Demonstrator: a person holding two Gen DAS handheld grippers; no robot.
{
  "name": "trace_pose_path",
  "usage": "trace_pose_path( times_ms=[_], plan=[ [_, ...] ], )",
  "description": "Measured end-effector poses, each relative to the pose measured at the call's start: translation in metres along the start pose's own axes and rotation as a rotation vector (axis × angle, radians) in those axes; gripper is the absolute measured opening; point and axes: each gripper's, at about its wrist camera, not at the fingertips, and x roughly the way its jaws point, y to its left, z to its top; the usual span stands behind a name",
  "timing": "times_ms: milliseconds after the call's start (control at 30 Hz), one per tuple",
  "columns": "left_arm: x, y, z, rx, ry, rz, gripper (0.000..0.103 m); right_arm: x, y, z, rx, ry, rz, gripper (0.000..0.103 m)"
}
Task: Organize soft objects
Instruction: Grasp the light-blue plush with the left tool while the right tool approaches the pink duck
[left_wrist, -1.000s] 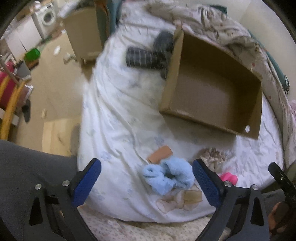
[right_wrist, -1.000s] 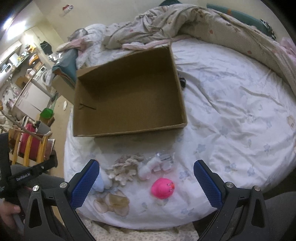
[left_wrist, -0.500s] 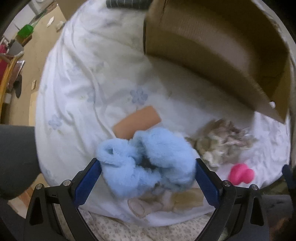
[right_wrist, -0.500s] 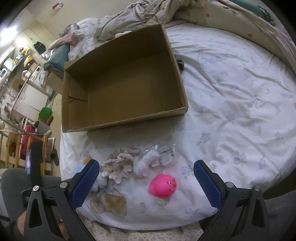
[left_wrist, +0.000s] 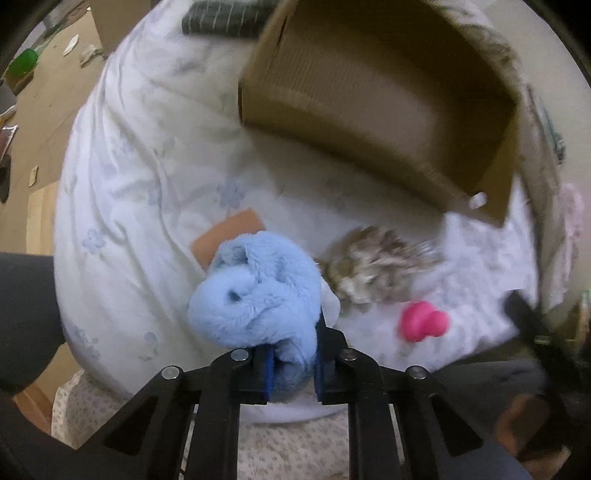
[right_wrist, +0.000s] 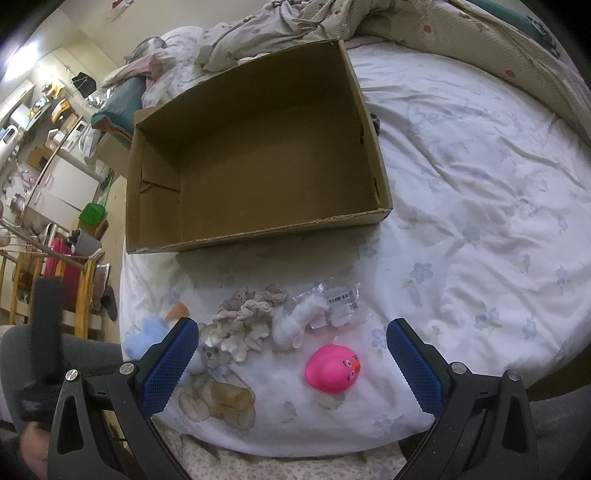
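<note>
Down at the bottom middle of the left view, the left tongs (left_wrist: 291, 373) are pinched tight on a fluffy blue plush (left_wrist: 255, 291), with only its lower end squeezed between the pads and the big fuzzy bulk bulging out front. Behind it, poking out, is a tan flat piece (left_wrist: 229, 232), and to the right sits a beige lacy bundle (left_wrist: 369, 266), then a pink rubber duck (left_wrist: 421, 321), all on the white flowered bed sheet (left_wrist: 147, 166). Cardboard box (left_wrist: 369, 92) fills the upper right and looks empty.

Over in the right view, the right tongs (right_wrist: 291, 365) are spread wide and holding nothing, hanging over the same pile: lacy bundle (right_wrist: 247, 314), a clear plastic packet (right_wrist: 325, 306), duck (right_wrist: 332, 369), box (right_wrist: 258, 158) above.

What I'd worry about: that grip is on a small squishy end, so most of the plush's weight hangs free. Swing it fast toward the box and the fluff could slide out, or it clips the near cardboard wall and drops short onto the sheet.
</note>
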Motion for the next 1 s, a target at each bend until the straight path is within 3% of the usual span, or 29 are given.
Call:
trace_pose_path(
  times_ms=[167, 267, 400, 567, 667, 867, 933, 1000],
  plan=[
    [-0.057, 0.007, 0.017, 0.007, -0.075, -0.065, 0.014, -0.002, -0.006, 0.002, 0.032, -0.010, 0.007, 0.103],
    [-0.086, 0.021, 0.029, 0.016, -0.117, -0.063, 0.014, -0.001, -0.010, 0.003, 0.057, -0.006, 0.015, 0.103],
    [-0.080, 0.033, 0.033, 0.001, -0.098, -0.056, 0.014, 0.002, -0.023, 0.003, 0.114, 0.014, 0.034, 0.103],
    [-0.046, 0.038, 0.025, 0.035, -0.080, -0.019, 0.014, 0.021, -0.031, -0.004, 0.137, 0.135, 0.043, 0.103],
    [-0.033, 0.044, 0.023, 0.022, -0.058, -0.013, 0.014, 0.039, -0.027, -0.012, 0.108, 0.213, 0.005, 0.085],
    [-0.031, 0.039, 0.022, 0.056, -0.072, -0.005, 0.014, 0.069, -0.012, -0.019, 0.012, 0.293, -0.148, 0.084],
    [-0.031, 0.037, 0.022, 0.065, -0.077, -0.002, 0.014, 0.074, -0.009, -0.021, -0.004, 0.304, -0.157, 0.075],
    [-0.031, 0.037, 0.021, 0.067, -0.078, -0.005, 0.014, 0.077, -0.005, -0.023, -0.019, 0.316, -0.153, 0.049]
  ],
)
